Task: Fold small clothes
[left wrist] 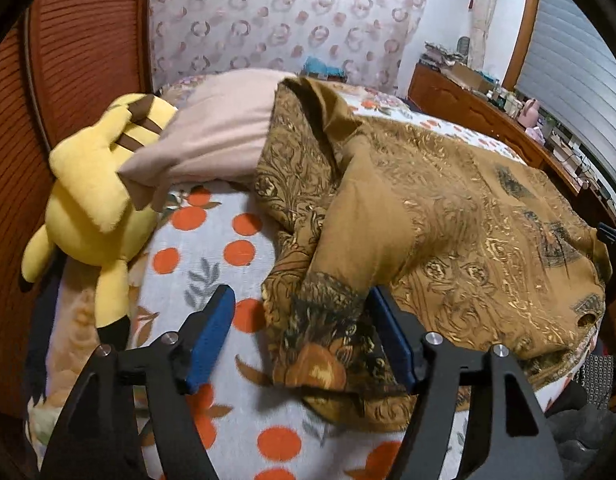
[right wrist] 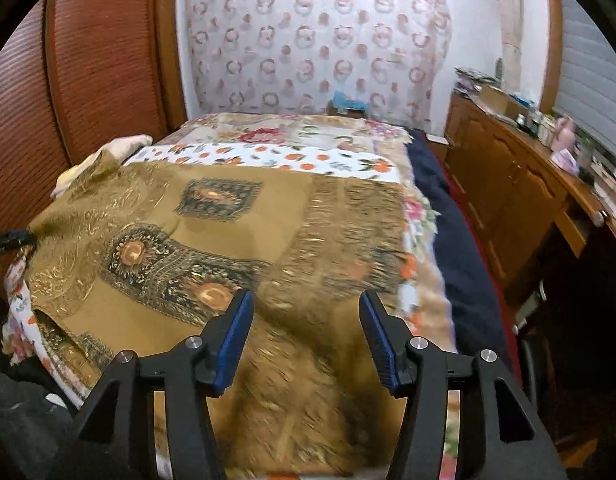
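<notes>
Both hand-held grippers parted, angled down over brown garment [left wrist: 448, 208], apparently untouching.

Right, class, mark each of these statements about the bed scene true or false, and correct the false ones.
1. The brown patterned garment lies on the bed. True.
2. The left gripper is clamped shut on the cloth. False: its jaws are apart, with cloth between them.
3. The yellow plush toy sits left of the garment. True.
4. The right gripper holds the pink pillow. False: it is open above the garment.
</notes>
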Demonstrator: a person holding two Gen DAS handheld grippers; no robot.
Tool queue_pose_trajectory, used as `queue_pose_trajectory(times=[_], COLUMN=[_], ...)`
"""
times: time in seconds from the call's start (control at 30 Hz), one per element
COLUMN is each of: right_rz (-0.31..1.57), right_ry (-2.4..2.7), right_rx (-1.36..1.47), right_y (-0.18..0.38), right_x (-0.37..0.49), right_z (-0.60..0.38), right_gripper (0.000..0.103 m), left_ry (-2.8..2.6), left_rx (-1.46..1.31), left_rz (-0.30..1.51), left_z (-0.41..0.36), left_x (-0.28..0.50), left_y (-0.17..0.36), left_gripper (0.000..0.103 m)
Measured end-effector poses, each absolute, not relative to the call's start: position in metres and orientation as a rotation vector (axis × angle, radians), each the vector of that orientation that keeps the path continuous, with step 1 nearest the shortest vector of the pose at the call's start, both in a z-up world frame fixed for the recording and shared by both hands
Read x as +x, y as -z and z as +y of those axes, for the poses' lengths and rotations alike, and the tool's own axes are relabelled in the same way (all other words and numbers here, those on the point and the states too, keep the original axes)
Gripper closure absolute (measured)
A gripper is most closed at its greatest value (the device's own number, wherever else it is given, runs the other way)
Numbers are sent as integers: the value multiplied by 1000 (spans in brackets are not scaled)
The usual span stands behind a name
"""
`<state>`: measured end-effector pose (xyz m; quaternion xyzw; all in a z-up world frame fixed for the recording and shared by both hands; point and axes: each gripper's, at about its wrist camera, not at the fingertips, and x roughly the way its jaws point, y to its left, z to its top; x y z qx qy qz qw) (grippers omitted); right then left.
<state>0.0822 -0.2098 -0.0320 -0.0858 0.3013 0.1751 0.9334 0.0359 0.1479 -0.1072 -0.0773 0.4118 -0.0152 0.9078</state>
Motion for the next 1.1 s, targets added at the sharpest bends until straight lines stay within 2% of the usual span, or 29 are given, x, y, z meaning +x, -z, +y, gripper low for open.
queue_pose_trajectory(times=[0.17,0.23,0.3,0.33,0.37,0.4,0.63,0.87,1.1], right_rz=[650,662,675,683,692,699,698,694,695], right_ry=[-390,-384,-374,-370,-367,-359,-352,-351,-359], right_rx=[-181,-187,-190,-191,-195,-204,-190,-217,-217], right_y=[59,65,74,77,80,84,89,89,89], right_x=[108,116,122,125,126,130,133,126,124], right_z=[-206,-209,-208,-203,-198,-197,-191,-190,-190], right_gripper=[45,45,45,45,45,45,44,39,37], left_ry=[31,41,73,85,94,102,96,52,46], left_rx=[-141,-135,-115,-122,-133,-149,-232,-247,-247], left_rz=[861,858,857,858,864,862,768,845,860], left_z=[143,140,134,133,133,134,134,135,136], left_x=[41,40,37,37,37,35,-16,-17,-15], left_y=[110,110,109,109,109,107,66,96,103], left_gripper=[29,35,63,71,88,93,94,94,91])
